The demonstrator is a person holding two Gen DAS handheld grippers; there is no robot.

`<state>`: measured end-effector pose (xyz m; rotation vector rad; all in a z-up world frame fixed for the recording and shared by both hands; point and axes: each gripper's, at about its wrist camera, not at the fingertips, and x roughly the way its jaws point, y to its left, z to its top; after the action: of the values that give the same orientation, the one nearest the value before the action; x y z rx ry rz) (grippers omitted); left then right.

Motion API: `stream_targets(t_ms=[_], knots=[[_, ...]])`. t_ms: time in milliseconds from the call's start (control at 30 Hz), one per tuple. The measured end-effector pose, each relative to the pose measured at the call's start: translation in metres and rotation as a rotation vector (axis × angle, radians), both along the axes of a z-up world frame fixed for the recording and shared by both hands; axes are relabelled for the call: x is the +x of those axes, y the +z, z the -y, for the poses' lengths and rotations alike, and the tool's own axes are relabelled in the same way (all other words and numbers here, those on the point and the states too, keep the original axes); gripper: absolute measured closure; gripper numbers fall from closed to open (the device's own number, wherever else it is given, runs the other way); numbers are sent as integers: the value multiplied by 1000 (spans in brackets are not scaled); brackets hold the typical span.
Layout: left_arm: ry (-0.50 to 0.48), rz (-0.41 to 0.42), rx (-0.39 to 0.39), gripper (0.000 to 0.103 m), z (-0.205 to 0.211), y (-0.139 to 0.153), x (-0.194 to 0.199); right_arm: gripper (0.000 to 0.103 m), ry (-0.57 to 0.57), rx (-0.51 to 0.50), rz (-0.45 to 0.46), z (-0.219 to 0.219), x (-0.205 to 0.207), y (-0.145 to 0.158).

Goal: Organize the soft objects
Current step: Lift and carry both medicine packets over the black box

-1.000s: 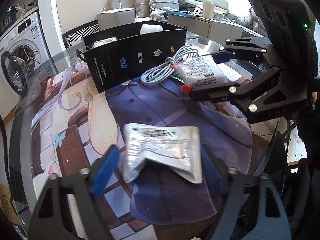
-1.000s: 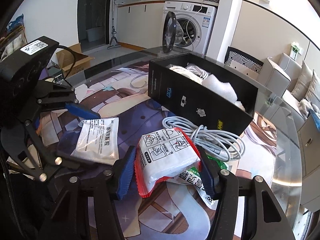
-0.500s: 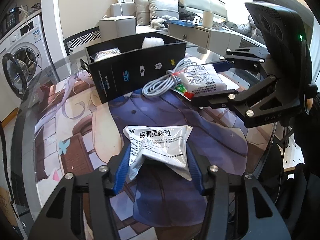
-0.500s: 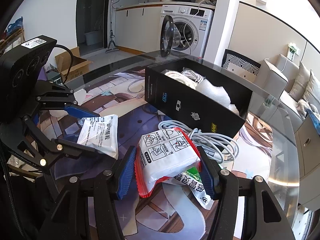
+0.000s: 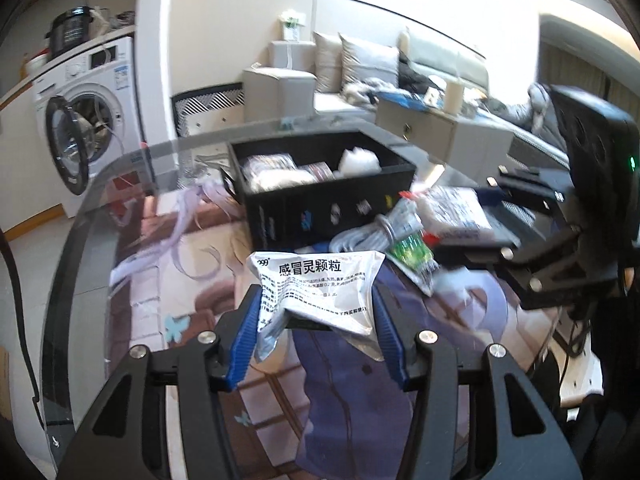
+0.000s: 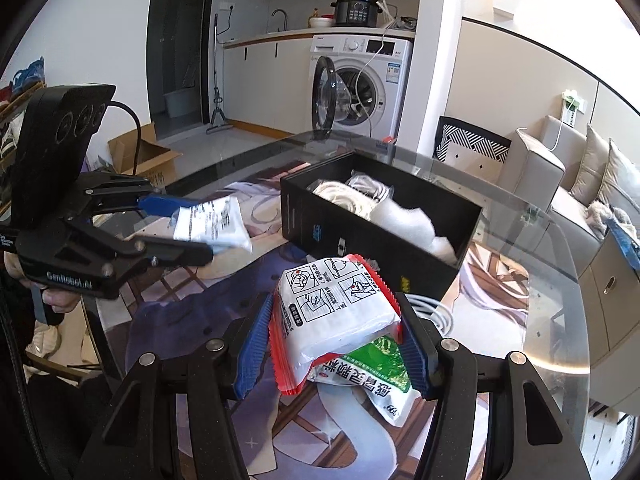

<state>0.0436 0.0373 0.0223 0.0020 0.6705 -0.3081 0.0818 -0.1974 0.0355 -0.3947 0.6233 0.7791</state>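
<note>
Two grippers are up over my round glass table (image 6: 532, 240), whose smooth top lies over a printed cartoon mat in purples and browns. Largest of the task's things is the rectangular black cardboard box (image 5: 328, 208), open-topped and matte, standing near the table's middle; inside I see crinkled white plastic bags and a fluffy white wad of padding (image 6: 404, 216). Just in front of the box, on the mat, rests a coil of pale grey cable (image 5: 372, 236), rubbery and looped. My right gripper (image 6: 332, 344) has its ribbed blue pads clamped on a puffy white pillow pack with a red serrated edge (image 6: 336, 308), printed with instruction pictures, and a flat green-and-white sachet (image 6: 380, 368) hangs from under it in the same grip; both are lifted clear of the table, just before the box. My left gripper (image 5: 316, 320) is pinched on a silvery-white foil sachet with black Chinese print (image 5: 316, 288), crumpled at the waist where the blue pads press in, its corners flaring out; it too is held off the mat, near the box's front wall. In the right wrist view the sachet looks thin and limp between the left fingers (image 6: 164, 204).
</note>
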Motion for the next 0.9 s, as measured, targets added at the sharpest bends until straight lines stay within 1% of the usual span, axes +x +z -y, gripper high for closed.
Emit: stream_targets(t_ms=[167,467,700,900], knots=[[44,38,-11,50,-4,10,5,43,-8,18,14,3,0,8],[82,89,-10,50,-5,26,15,43,-27,78,43,8,-1,27],[111,118,-25,50,-4,34,29,43,-77,123,59,6,9,43],[112,126,-41,50,-3,34,44,43,-135,163,40,5,26,43]])
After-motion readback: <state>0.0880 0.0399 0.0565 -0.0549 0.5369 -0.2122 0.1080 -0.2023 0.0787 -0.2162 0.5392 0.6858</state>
